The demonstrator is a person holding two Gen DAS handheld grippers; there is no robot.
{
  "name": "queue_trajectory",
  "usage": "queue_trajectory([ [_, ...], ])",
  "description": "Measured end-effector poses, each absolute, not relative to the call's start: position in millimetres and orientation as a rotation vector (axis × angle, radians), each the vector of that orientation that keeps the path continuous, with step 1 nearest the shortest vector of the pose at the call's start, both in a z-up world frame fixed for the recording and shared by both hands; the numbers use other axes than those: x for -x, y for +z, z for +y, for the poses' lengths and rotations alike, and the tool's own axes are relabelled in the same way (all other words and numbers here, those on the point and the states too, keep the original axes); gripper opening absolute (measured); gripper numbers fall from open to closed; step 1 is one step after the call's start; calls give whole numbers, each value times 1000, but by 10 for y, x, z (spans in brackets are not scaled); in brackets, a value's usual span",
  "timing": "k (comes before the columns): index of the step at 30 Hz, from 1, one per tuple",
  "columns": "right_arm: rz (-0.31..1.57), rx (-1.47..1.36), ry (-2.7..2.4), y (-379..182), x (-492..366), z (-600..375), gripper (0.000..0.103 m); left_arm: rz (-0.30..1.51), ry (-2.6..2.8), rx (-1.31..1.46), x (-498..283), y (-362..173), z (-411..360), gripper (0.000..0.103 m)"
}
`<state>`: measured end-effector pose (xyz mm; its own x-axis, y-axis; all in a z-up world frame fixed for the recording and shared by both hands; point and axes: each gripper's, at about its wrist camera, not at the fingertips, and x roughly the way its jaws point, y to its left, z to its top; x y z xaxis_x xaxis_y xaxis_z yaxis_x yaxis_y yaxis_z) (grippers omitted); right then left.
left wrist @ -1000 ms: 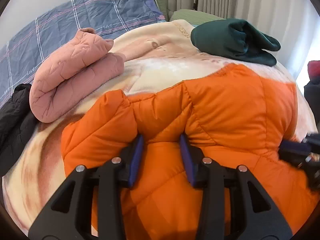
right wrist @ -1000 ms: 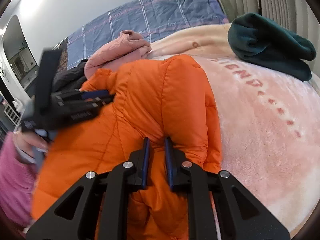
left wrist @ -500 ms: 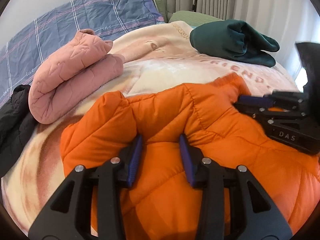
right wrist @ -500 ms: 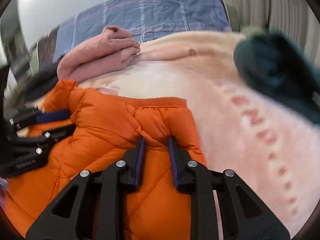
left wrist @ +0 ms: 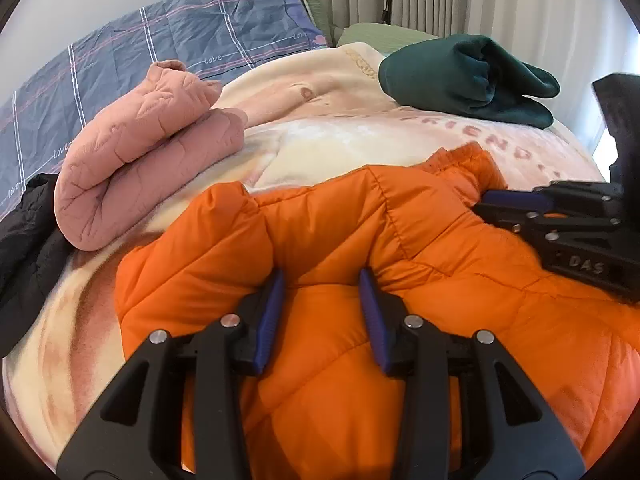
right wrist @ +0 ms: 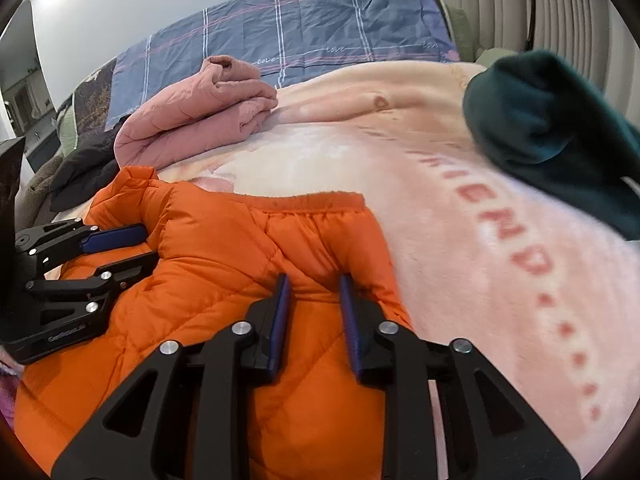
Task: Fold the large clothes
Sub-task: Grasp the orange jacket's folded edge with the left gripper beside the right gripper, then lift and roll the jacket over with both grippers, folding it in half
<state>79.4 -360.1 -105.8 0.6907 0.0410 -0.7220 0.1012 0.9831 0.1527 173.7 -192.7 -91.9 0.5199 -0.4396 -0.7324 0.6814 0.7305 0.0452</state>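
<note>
An orange quilted puffer jacket (left wrist: 400, 240) lies folded on the pink fleece blanket (left wrist: 360, 136); it also fills the lower left of the right wrist view (right wrist: 240, 260). My left gripper (left wrist: 322, 280) has a thick fold of the jacket between its blue pads, jaws partly apart. My right gripper (right wrist: 314, 284) holds another fold near the jacket's elastic hem, jaws also partly apart. Each gripper shows in the other's view: the right one (left wrist: 560, 216) at the right edge, the left one (right wrist: 80, 256) at the left edge.
A folded pink quilted garment (left wrist: 140, 160) lies behind the jacket at left, with a black garment (left wrist: 24, 232) beside it. A folded dark green garment (left wrist: 468, 76) lies at the back right. A blue plaid quilt (left wrist: 160, 48) covers the bed's head; curtains hang behind.
Both grippers have brought the jacket's far part forward and down, so it lies lower and more doubled. The right gripper's jaws have widened on the fold and it has swung left beside the left gripper.
</note>
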Motion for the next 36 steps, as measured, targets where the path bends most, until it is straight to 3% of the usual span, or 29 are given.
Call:
queue_trajectory([
  [2,790,-195,-63,-928,-603,-3609,52,765,-684,-353,-1727,-915,-1917,40],
  [3,781,-208,-70,-885,-506,-3621,69,766,-682,-353,-1726,-914,-1915,40],
  [4,778,-225,-79,-848,-388,-3640,79,767,-679,-353,-1725,-914,-1915,40],
  [16,853,-544,1,-1050,601,-3791,80,764,-677,-336,-1700,-843,-1860,41],
  [21,912,-743,110,-1210,701,-3843,80,718,-651,-388,-1561,-699,-1794,56],
  [31,951,-818,179,-1276,704,-3705,77,734,-632,-319,-1573,-645,-1621,66],
  [35,937,-783,143,-1274,721,-3695,62,723,-600,-189,-1533,-504,-1361,94],
  [36,932,-778,142,-1285,734,-3697,59,726,-603,-146,-1524,-486,-1265,95],
])
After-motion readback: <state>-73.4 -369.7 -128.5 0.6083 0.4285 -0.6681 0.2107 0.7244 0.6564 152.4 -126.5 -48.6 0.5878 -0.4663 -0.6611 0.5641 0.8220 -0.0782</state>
